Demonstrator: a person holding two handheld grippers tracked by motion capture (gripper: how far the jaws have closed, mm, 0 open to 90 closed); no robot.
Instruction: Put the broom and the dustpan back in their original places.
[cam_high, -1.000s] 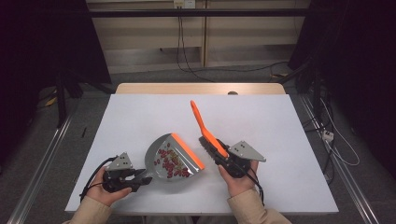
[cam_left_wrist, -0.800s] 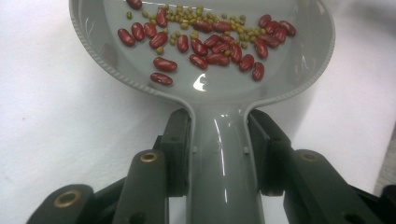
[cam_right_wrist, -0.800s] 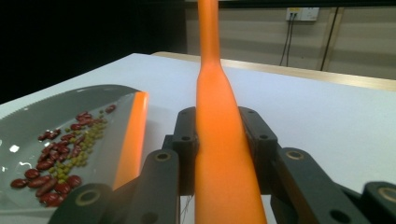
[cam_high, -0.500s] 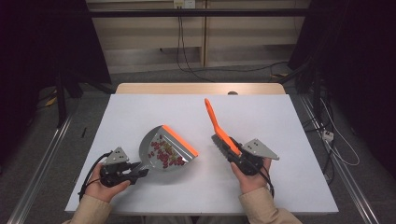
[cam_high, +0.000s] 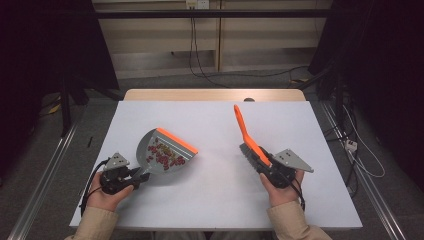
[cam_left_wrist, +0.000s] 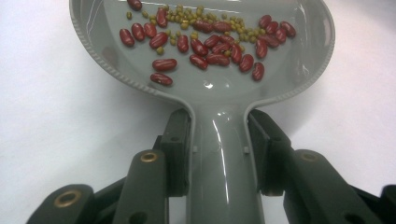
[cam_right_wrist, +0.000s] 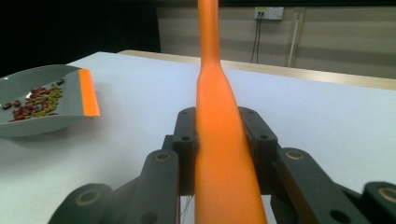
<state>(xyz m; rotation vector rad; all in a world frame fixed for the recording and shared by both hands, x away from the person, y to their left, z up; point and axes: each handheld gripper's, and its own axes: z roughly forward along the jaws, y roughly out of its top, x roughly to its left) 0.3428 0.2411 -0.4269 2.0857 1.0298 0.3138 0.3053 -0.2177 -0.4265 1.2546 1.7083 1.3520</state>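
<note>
Fingers, left: the left gripper (cam_high: 131, 176) is clenched on the dustpan (cam_high: 161, 156); its fingers (cam_left_wrist: 180, 149) press both sides of the narrow grey handle just below the scoop.
Fingers, right: the right gripper (cam_high: 265, 167) is clenched on the brush (cam_high: 248, 139); its fingers (cam_right_wrist: 254, 140) pinch the orange handle low down, near the bristle head.
Dustpan, place: low on the left half of the counter (cam_high: 215, 120), well apart from the brush, orange lip pointing right.
Dustpan, handling: probably light, stiff, glossy plastic, so slippery; the handle neck is the sound place to hold. Tilting it would likely spill the load.
Dustpan, look: grey rounded scoop with a beaded rim and an orange front strip.
Beans: red beans (cam_left_wrist: 205, 46) and small green ones (cam_left_wrist: 180, 14) lie loose in the scoop.
Brush, look: long orange handle rising away from the hand, dark bristles at its base.
</note>
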